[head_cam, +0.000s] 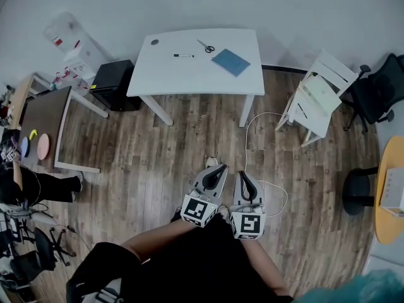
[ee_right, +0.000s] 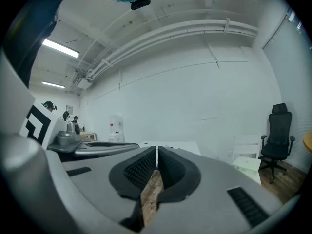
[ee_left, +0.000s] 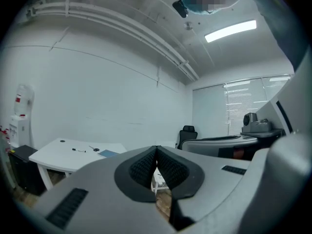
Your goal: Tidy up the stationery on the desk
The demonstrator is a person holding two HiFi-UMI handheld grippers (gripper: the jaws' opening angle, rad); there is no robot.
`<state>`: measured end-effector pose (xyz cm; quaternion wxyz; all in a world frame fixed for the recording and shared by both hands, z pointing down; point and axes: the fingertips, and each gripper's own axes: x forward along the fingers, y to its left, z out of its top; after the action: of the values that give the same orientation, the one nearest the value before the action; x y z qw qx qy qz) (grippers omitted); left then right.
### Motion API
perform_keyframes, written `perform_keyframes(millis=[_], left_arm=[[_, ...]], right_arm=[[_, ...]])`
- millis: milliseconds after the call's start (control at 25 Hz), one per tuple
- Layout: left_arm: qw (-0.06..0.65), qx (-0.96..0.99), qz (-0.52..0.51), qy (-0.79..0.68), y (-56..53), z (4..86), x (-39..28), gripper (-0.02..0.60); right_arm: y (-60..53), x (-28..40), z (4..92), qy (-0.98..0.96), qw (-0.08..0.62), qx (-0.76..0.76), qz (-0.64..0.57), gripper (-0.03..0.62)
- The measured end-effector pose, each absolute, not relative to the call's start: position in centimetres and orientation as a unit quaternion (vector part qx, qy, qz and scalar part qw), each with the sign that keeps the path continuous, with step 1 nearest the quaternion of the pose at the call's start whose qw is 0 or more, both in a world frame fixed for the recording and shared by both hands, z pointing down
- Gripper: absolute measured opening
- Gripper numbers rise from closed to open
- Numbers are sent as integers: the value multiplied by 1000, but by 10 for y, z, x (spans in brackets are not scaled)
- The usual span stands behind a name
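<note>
A white desk [head_cam: 196,74] stands far ahead across the wooden floor. On it lie a black marker pen [head_cam: 184,55], scissors [head_cam: 206,46], a blue notebook [head_cam: 231,62] and a small dark round thing [head_cam: 154,41]. My left gripper [head_cam: 220,168] and right gripper [head_cam: 243,177] hang side by side close to my body, well short of the desk, both shut and empty. The left gripper view shows the desk [ee_left: 53,155] at lower left with the pen [ee_left: 78,150], scissors [ee_left: 95,149] and notebook [ee_left: 108,153] beyond the closed left gripper [ee_left: 156,150]. The right gripper [ee_right: 156,151] shows pads pressed together.
A black box [head_cam: 113,84] and a water dispenser [head_cam: 72,46] sit left of the desk. A white folding chair [head_cam: 315,100] stands at right, with a black office chair [head_cam: 379,93] and a round yellow table [head_cam: 388,188] beyond. A white cable [head_cam: 252,144] runs across the floor. A brown table [head_cam: 44,128] stands at left.
</note>
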<state>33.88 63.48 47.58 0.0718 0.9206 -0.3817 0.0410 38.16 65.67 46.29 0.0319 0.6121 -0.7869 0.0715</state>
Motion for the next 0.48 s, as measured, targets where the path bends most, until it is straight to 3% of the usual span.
perform_keyframes(millis=[480], left_arm=[[108,921,40,-371,488,496,347,14]], right_arm=[[514,382,497,-789,100,597,106,34]])
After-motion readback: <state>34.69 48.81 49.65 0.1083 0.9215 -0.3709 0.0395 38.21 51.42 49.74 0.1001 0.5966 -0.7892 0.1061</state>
